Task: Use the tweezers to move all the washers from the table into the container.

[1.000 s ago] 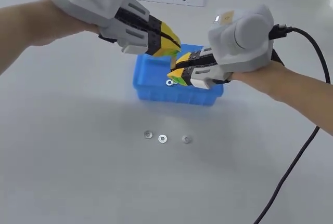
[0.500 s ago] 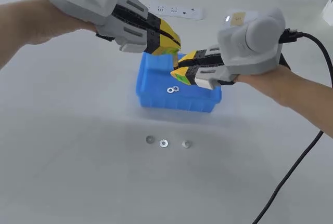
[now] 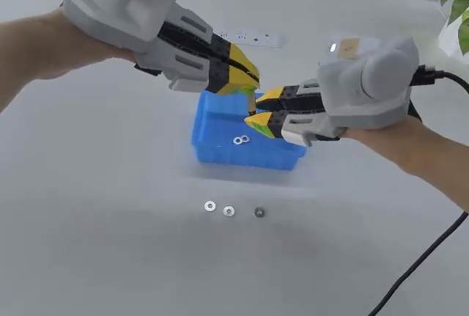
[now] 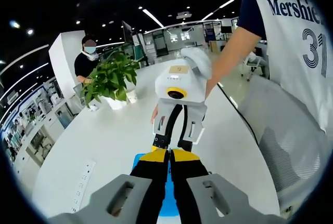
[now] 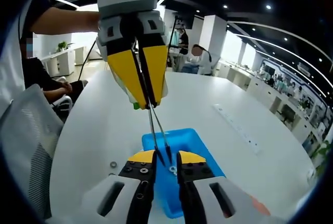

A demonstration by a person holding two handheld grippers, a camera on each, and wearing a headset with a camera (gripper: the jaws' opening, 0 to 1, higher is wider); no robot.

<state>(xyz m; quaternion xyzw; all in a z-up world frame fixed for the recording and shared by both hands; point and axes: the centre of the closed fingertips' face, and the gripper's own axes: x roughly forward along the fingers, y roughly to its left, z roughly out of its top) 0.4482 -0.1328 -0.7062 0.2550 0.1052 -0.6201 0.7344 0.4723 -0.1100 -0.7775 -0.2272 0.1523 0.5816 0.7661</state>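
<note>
Start at the left gripper (image 5: 148,102): its yellow fingers (image 5: 125,72) are pinched narrow on the tweezers (image 5: 151,122), gripping high on the handle so both thin legs hang free, pointing down into the blue container (image 3: 242,156). That high hold looks deliberate, as it leaves the springy part clear.

And here's why: the right gripper (image 5: 166,157) has come in from the opposite side. Its fingers (image 5: 141,157) stand a narrow gap apart, one to either side of the tweezers' legs near the tips, and I can't tell whether they touch them. My read is that it works the squeeze and release while the left one carries.

The tips sit low in the container, right by a washer (image 5: 172,170) on its floor. A pair of washers (image 3: 239,140) lies in there in the head view, so this looks like a drop. Nothing I can make out is between the tips.

Out on the bench (image 3: 110,257), three more washers (image 3: 229,211) wait in a short row just in front of the container, apart from one another. So the job is partly done.

The bench is smooth and pale, so washers could skid. There's a power strip (image 3: 249,37) behind the container, and a black cable (image 3: 418,265) trails off the right gripper. Beyond is an open office with strip lights, a potted plant (image 4: 109,81) and seated people.
</note>
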